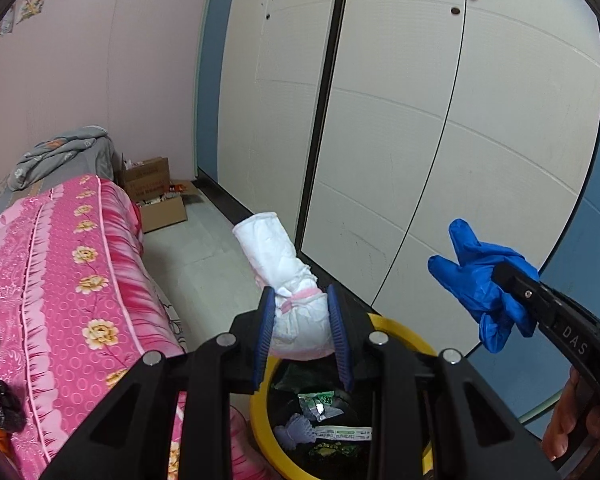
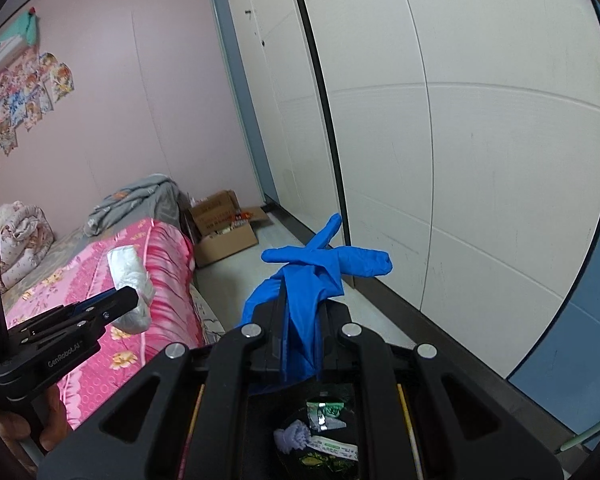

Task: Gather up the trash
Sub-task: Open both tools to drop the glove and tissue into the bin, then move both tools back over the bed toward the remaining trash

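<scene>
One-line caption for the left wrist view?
Left gripper holds a white pad above the yellow bin.

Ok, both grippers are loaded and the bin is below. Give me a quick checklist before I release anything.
1. Left gripper holding the white rolled diaper: ok, pads press on both its sides.
2. Right gripper holding the blue glove: ok, jaws shut on it.
3. Diaper over the yellow bin: ok, though its upper end leans out towards the floor.
4. Glove over the bin opening: cannot tell; trash shows beneath the right gripper, but the rim is mostly hidden.
5. Room in the bin: ok, only wrappers at the bottom.
6. Grippers clear of each other: ok, apart.
</scene>
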